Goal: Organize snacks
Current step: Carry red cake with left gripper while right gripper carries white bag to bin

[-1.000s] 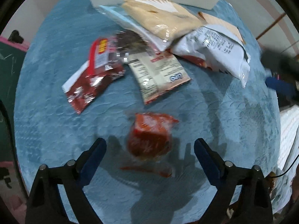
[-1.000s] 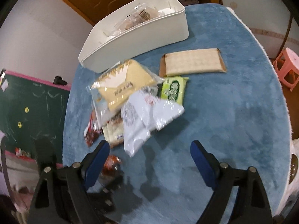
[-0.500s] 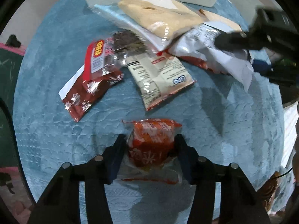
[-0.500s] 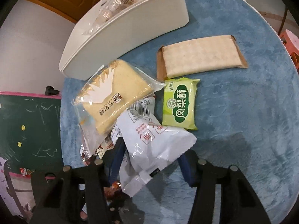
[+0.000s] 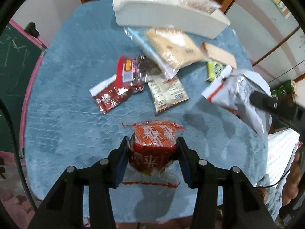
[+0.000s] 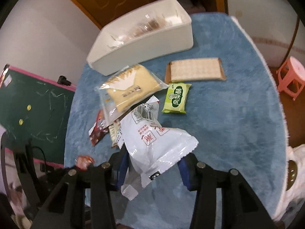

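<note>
- Snacks are now gripped in both claws, where a second ago each claw stood spread wide over the bench with nothing between its fingers.
- Left claw (image 5: 152,152): its jaws are closing, pads pressing both sides of the orange-red packet (image 5: 153,145), which has come up off the blue bench (image 5: 63,103).
- Right claw (image 6: 152,169): its jaws are closing on the white bag (image 6: 152,145), pinched at its lower end and hanging clear of the pile; a second ago it lay among the other packets.
- White bin (image 6: 144,45) sits at the far edge of the bench, some clear-wrapped snacks already inside.
- Still lying loose: the yellow cake pack (image 6: 131,89), green packet (image 6: 176,98), flat brown packet (image 6: 194,69), dark red packets (image 5: 116,93) and cream sachet (image 5: 167,93).
- Judgement: both picks look done, so carrying the two to the bin comes next; most of the sorting remains.
</note>
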`<state>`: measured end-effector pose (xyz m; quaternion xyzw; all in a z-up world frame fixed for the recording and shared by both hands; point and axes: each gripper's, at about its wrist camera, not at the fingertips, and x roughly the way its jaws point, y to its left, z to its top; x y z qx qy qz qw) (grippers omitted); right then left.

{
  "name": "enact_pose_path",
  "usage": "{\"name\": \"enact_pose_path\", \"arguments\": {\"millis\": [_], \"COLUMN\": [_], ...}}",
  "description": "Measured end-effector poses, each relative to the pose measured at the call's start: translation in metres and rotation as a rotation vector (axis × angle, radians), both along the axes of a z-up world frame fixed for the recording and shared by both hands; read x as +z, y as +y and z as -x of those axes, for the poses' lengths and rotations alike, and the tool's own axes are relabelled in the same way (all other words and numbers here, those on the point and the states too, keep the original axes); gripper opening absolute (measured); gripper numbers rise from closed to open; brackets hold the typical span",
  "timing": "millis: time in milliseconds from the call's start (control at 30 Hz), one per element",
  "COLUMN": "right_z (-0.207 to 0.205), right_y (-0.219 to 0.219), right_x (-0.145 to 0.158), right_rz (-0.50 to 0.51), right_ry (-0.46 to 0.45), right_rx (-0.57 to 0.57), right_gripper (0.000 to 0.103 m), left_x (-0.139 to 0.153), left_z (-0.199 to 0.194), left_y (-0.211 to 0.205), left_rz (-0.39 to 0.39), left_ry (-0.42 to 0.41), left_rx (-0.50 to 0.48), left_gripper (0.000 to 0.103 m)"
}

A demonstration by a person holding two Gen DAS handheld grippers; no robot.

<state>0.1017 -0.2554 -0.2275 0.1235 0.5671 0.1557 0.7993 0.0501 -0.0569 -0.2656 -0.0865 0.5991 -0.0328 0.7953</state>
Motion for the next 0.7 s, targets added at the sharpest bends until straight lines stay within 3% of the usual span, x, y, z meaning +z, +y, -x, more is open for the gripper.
{"name": "enact_pose_path", "arguments": {"millis": [133, 367, 700], "right_z": [0.024, 0.058, 0.034], "right_y": [0.0, 0.003, 0.016], "right_x": [0.04, 0.139, 0.25], "right_rz": [0.018, 0.039, 0.135], "right_ry": [-0.098, -0.36, -0.685], "right_rx": [0.044, 0.094, 0.063], "right_gripper": [0.047, 0.047, 0.047], "left_x": [0.049, 0.147, 0.279], "left_z": [0.013, 0.011, -0.047], "left_y": [0.0, 0.012, 0.012], "left_rz": [-0.02, -0.07, -0.12], "left_ry": [-0.088, -0.266, -0.53], "left_rx": [-0.004, -0.017, -0.039], "left_gripper": [0.047, 0.047, 0.048]}}
